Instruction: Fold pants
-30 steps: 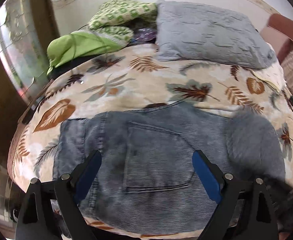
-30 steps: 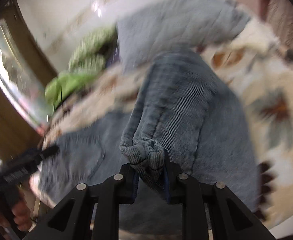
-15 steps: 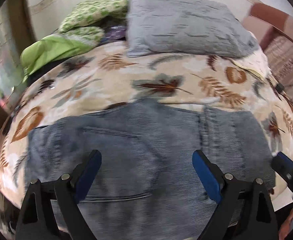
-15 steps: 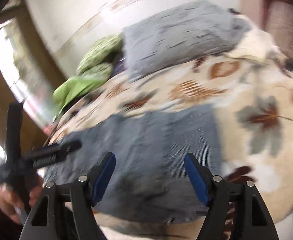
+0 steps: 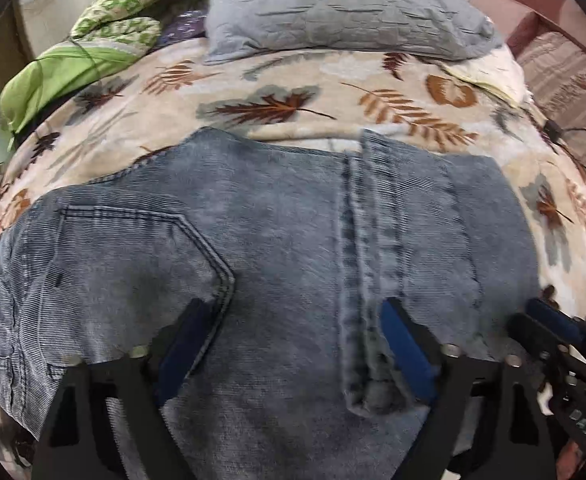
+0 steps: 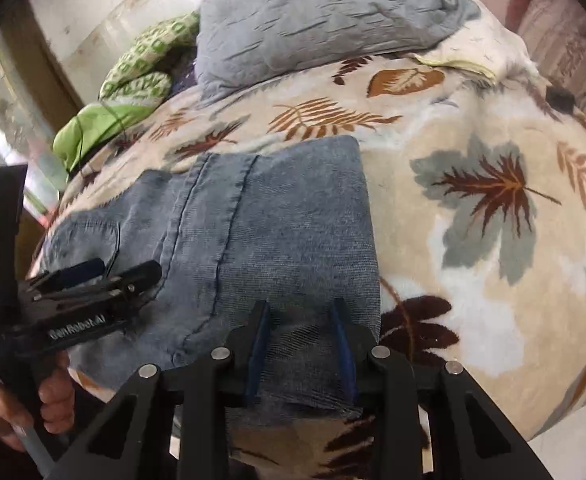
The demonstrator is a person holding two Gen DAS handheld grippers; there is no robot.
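Observation:
The blue-grey denim pants (image 5: 277,240) lie folded on the leaf-patterned blanket (image 5: 293,92), a back pocket at left and a seamed leg layer on top at right. My left gripper (image 5: 297,344) is open, its blue-padded fingers spread low over the pants' near edge. My right gripper (image 6: 299,344) is partly open, its fingers either side of the pants' (image 6: 261,224) near right edge fold; whether they pinch the cloth I cannot tell. The left gripper also shows in the right wrist view (image 6: 105,276), low over the pocket area. The right gripper shows at the left wrist view's right edge (image 5: 553,328).
A grey pillow (image 5: 341,4) lies at the head of the bed. Green patterned and lime bedding (image 5: 105,32) is piled at the back left. A black cable (image 5: 565,136) lies on the blanket's right side, by a brown chair (image 5: 553,32).
The right gripper let go of the bunched leg end it carried; that leg now lies folded across the pants. It opened, then narrowed over the near edge. The left gripper moved right and lower.

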